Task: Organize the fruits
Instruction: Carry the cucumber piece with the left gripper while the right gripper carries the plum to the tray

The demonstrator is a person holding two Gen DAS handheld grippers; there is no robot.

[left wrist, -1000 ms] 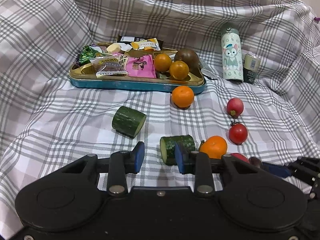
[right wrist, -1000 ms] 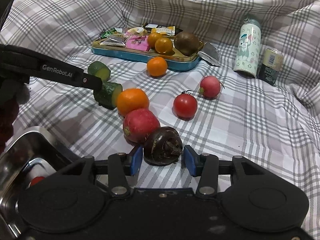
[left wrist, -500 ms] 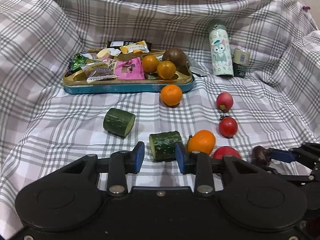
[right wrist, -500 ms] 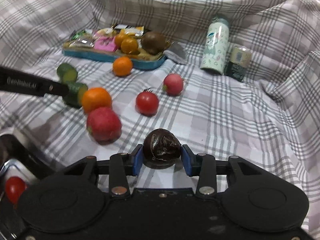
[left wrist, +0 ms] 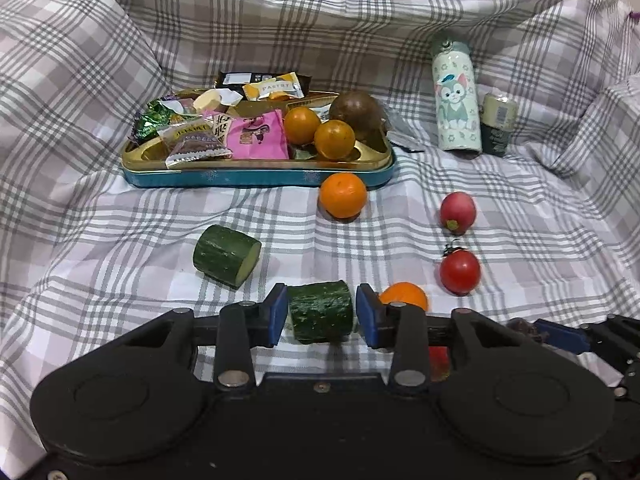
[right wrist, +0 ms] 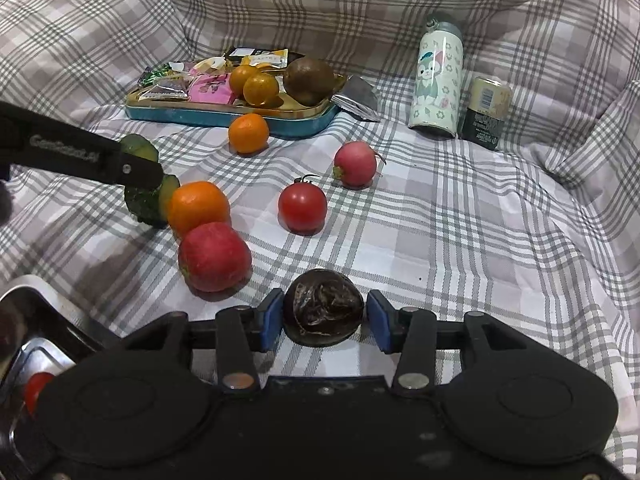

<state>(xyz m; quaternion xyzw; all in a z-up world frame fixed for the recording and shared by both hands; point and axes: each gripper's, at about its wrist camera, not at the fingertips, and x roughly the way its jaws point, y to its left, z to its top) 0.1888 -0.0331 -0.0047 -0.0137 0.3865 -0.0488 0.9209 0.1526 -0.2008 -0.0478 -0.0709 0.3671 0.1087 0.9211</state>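
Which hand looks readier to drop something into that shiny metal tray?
The right. The right gripper is closed around the dark wrinkled fruit, and the metal tray sits just beside it. The left gripper only straddles a cucumber piece, with gaps at both fingers.

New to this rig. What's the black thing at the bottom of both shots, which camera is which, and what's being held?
No robot: a person holds handheld tongs in each hand, each with a fisheye camera looking along its blue pads. In the left view, the left tongs bracket a cut green cucumber piece; small gaps show, so no grip yet. In the right view, the right tongs hold a dark wrinkled round fruit. On the plaid cloth lie oranges, tomatoes, radishes, a teal snack tray, a cartoon-cat bottle and a steel tray at lower left.
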